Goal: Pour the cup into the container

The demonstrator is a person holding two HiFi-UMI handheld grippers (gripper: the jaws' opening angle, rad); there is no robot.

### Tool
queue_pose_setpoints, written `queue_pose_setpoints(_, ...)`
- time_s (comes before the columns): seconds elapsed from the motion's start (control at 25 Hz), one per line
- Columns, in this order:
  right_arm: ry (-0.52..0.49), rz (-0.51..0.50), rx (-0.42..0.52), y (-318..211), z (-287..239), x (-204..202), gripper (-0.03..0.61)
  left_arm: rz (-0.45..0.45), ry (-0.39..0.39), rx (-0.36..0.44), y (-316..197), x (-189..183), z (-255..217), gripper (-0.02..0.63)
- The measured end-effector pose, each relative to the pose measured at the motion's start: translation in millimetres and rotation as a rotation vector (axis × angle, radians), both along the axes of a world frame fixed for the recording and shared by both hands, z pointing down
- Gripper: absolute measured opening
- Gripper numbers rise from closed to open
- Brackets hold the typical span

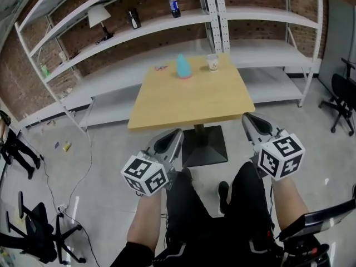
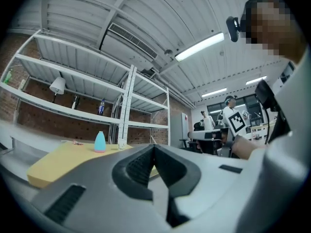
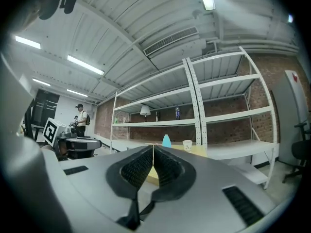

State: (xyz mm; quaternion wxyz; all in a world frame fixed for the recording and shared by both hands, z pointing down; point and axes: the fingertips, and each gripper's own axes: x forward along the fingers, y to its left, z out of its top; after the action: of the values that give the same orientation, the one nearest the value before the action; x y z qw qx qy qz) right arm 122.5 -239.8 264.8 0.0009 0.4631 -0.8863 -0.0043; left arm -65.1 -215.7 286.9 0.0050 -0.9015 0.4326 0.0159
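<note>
A white paper cup (image 1: 212, 62) stands near the far edge of the wooden table (image 1: 189, 102), with a light-blue container (image 1: 183, 66) on a pink base to its left. Both also show far ahead in the right gripper view, cup (image 3: 187, 145) and container (image 3: 166, 141); the left gripper view shows the container (image 2: 99, 142). My left gripper (image 1: 173, 137) and right gripper (image 1: 248, 121) are held level in front of the table's near edge, well short of both objects. Each has its jaws shut with nothing between them.
White metal shelving (image 1: 139, 32) lines the brick wall behind the table, holding a lamp (image 1: 100, 19) and bottles (image 1: 174, 3). Office chairs (image 1: 340, 96) stand at the right and lower left. Cables run over the floor at left. People stand in the distance (image 3: 80, 120).
</note>
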Motion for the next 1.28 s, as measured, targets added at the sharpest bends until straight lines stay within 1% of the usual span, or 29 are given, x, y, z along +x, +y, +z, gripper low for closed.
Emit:
queue_pose_setpoints(0.08,0.008,-0.004,0.005,-26,-1,-5,0.002,0.003,0.001,0.01,-27,-3,-3,-0.002)
queue_pose_setpoints(0.44,-0.02,0.009,0.007,-154,-5,-7,0.003,0.006,-0.004,-0.007,-155,-10,-7,-0.002)
queue_pose_setpoints(0.68,-0.036,-0.012,0.011,-225,-11,-23,0.008,0.013,-0.046,-0.008,-219,-24,-16,-0.002)
queue_pose_setpoints(0.8,-0.013,-0.005,-0.003,-259,-8,-30,0.053,-0.004,-0.067,-0.001,-249,-42,-19,-0.002)
queue_pose_setpoints(0.92,0.004,0.007,-0.029,-292,-3,-34,0.087,-0.008,-0.079,-0.014,-279,-54,-16,-0.002)
queue_pose_setpoints(1.12,0.012,-0.004,-0.069,-339,8,-43,0.165,0.046,-0.077,-0.044,-319,-56,-6,-0.002)
queue_pose_setpoints(1.28,0.036,-0.008,-0.105,-376,17,-47,0.207,0.063,-0.091,-0.055,-347,-61,0,-0.002)
